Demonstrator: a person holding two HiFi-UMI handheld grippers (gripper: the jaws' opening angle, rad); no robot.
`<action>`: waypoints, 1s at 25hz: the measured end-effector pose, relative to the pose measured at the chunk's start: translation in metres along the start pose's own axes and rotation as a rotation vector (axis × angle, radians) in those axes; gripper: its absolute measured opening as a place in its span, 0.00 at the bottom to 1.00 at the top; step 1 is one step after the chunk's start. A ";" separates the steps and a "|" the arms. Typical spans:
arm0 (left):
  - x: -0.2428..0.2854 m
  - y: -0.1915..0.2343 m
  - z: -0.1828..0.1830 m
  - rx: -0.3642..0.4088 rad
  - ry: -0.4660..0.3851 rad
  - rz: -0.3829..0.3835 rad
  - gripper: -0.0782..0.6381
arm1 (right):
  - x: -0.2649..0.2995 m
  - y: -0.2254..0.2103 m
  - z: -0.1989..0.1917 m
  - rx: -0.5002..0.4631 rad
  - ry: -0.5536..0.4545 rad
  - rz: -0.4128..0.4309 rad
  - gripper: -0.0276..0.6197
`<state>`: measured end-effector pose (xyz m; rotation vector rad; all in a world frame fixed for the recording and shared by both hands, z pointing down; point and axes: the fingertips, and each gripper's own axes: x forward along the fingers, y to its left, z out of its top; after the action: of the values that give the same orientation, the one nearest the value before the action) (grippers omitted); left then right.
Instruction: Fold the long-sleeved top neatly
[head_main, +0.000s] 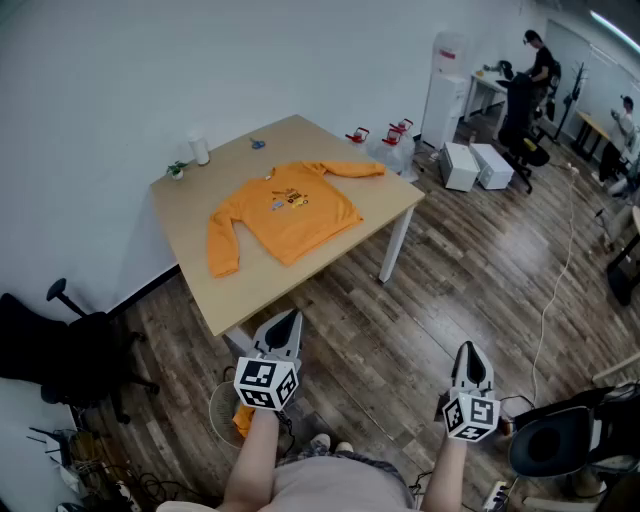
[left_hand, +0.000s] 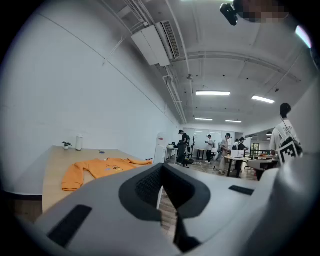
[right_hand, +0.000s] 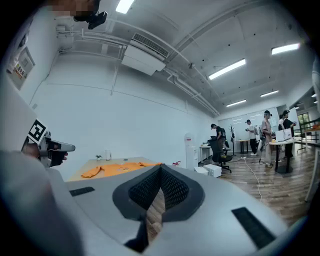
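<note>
An orange long-sleeved top (head_main: 285, 212) lies spread flat on the light wooden table (head_main: 240, 280), sleeves out to both sides. It also shows in the left gripper view as an orange top (left_hand: 102, 168) and in the right gripper view as a far orange strip (right_hand: 120, 168). My left gripper (head_main: 284, 325) is held over the floor just short of the table's near edge, jaws shut and empty. My right gripper (head_main: 470, 358) hangs further right over the floor, well away from the table, also shut with nothing in it.
A white cup (head_main: 200, 149) and a small plant (head_main: 177, 170) stand at the table's far corner. A black office chair (head_main: 75, 350) is at the left, a water dispenser (head_main: 443, 90) and white boxes (head_main: 475, 165) behind the table. People stand at desks far right.
</note>
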<state>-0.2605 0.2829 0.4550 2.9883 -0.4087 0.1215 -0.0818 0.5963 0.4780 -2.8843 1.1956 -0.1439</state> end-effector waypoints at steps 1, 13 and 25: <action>0.001 0.001 0.000 0.000 0.000 0.000 0.11 | 0.001 0.000 0.000 0.000 0.000 0.000 0.05; 0.004 -0.001 0.001 -0.001 0.003 0.000 0.11 | 0.003 -0.001 0.003 0.007 -0.004 0.005 0.05; 0.002 -0.011 -0.004 -0.009 0.006 -0.046 0.11 | 0.001 0.004 0.006 0.045 -0.033 0.028 0.05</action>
<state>-0.2554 0.2939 0.4582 2.9853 -0.3386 0.1242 -0.0828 0.5925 0.4716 -2.8190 1.2107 -0.1202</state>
